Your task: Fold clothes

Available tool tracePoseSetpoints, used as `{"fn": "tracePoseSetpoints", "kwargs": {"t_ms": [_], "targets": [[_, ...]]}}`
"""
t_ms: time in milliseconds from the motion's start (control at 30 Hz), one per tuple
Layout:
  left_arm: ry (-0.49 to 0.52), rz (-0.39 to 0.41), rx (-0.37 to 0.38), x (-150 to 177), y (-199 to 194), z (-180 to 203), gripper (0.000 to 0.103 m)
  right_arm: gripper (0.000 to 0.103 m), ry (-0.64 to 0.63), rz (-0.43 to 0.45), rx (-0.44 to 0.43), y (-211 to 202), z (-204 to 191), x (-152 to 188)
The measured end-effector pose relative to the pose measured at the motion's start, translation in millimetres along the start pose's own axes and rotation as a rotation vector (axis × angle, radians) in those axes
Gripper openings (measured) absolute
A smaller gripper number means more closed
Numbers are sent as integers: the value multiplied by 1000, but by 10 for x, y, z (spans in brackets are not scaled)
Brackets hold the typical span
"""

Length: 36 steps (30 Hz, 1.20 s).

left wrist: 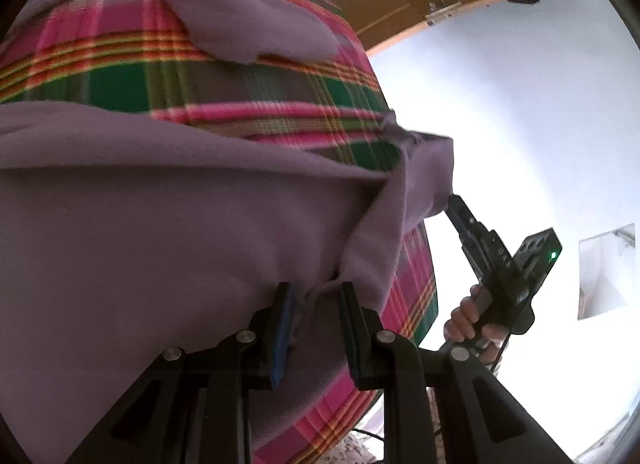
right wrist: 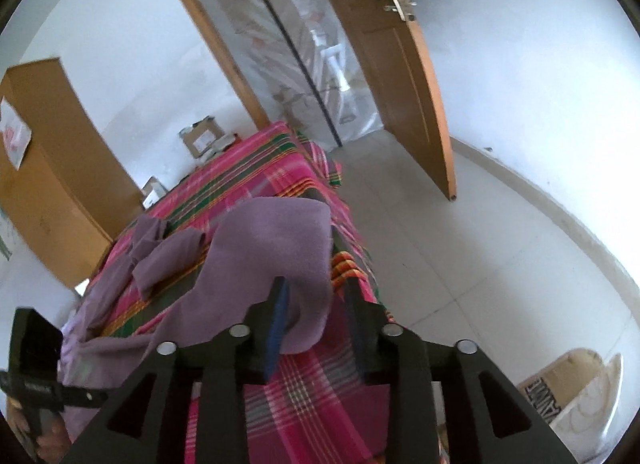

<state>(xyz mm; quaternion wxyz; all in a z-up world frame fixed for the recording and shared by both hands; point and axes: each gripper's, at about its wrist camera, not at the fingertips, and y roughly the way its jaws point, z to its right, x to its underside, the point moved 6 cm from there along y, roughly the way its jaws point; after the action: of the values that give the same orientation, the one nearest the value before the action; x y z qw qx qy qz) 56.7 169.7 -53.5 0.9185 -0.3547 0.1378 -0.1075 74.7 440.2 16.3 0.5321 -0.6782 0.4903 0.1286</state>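
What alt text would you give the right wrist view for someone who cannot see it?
The right tool points along a bed with a pink and green plaid sheet, a fold of purple garment draped between its spread fingers. Beyond stand an open wooden door and white walls; the left tool shows at lower left.

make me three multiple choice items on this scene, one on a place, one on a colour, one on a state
1. Where does the garment mostly lie?
A. on the floor
B. on the plaid bed cover
C. in the wardrobe

2. What colour is the garment?
A. purple
B. white
C. yellow

3. How is the wooden door?
A. shut
B. off its hinges
C. swung open

Answers: 1 B, it spreads across the pink and green plaid; 2 A, it looks muted purple in both views; 3 C, the leaf stands away from its frame and the next room shows.
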Motion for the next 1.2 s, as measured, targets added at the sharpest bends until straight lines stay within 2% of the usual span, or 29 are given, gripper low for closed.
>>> {"fn": "tracePoseSetpoints", "kwargs": {"t_ms": [100, 300, 367, 433, 800, 867, 933, 1033, 1200], "targets": [[-1, 8, 10, -5, 27, 8, 24, 31, -33, 36, 35, -109, -74, -53], [3, 8, 27, 33, 37, 16, 24, 33, -112, 77, 21, -189, -459, -260], [9, 7, 30, 55, 31, 14, 24, 38, -156, 50, 30, -85, -619, -339], [18, 5, 32, 78, 11, 16, 24, 52, -182, 35, 33, 36, -721, -399], [24, -6, 58, 90, -10, -33, 24, 51, -167, -104, 186, 522, -687, -504], [23, -7, 61, 90, -12, -35, 24, 46, -169, -113, 202, 508, -656, -486], [25, -7, 60, 93, -8, -30, 24, 28, -173, -116, 213, 456, -619, -455], [27, -10, 59, 98, -10, -20, 24, 10, -179, -119, 229, 374, -562, -406], [31, -18, 52, 112, 8, 5, 24, 8, -190, -104, 244, 211, -462, -289]]}}
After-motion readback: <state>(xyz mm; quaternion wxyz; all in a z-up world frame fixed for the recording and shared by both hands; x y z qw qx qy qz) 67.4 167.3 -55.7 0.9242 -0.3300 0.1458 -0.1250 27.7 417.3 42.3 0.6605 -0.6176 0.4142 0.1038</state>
